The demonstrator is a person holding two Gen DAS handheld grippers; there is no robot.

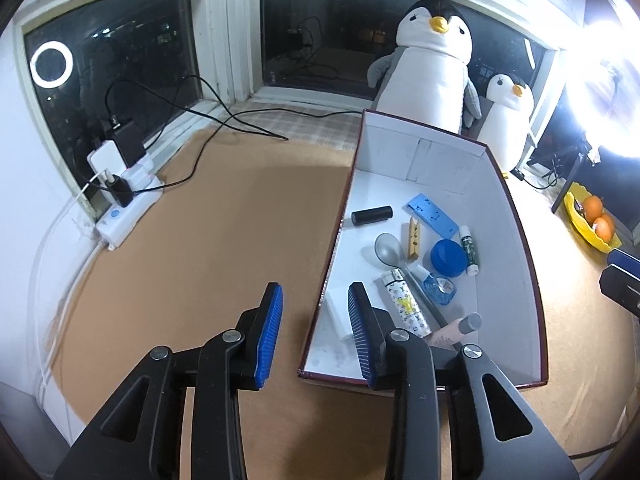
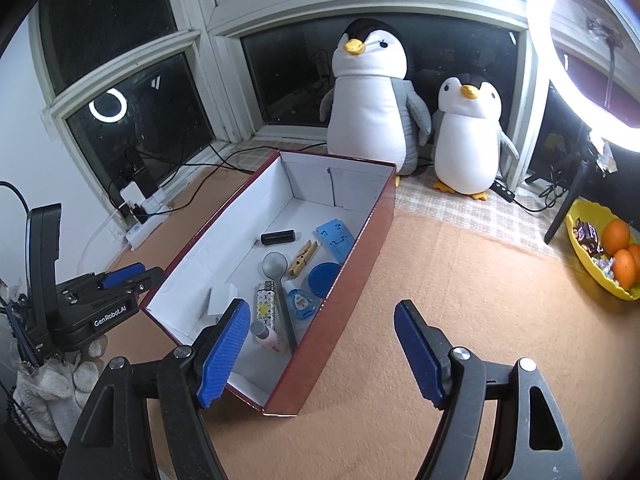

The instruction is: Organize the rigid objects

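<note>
A long dark-red box (image 1: 516, 216) (image 2: 352, 256) with a white inside lies on the tan mat. It holds several small things: a black cylinder (image 1: 372, 215) (image 2: 278, 237), a blue plastic piece (image 1: 432, 215) (image 2: 335, 240), a wooden clothespin (image 1: 414, 238) (image 2: 303, 262), a spoon (image 1: 389, 250) (image 2: 275, 265), a blue lid (image 1: 448, 257) (image 2: 323, 278), a patterned lighter (image 1: 406, 306) (image 2: 265, 302), a small blue bottle (image 1: 437, 286) (image 2: 299, 301), a pink tube (image 1: 454, 330) (image 2: 270, 337) and a white block (image 1: 338, 312) (image 2: 221, 299). My left gripper (image 1: 316, 330) is open and empty at the box's near-left wall. My right gripper (image 2: 320, 348) is open and empty over the box's near-right wall.
Two plush penguins (image 1: 430, 68) (image 2: 370, 100) stand behind the box by the window. A power strip with chargers and cables (image 1: 124, 188) (image 2: 140, 208) sits at the left. A yellow bowl of oranges (image 2: 600, 252) (image 1: 588, 220) and a ring light stand (image 2: 572, 196) are at the right.
</note>
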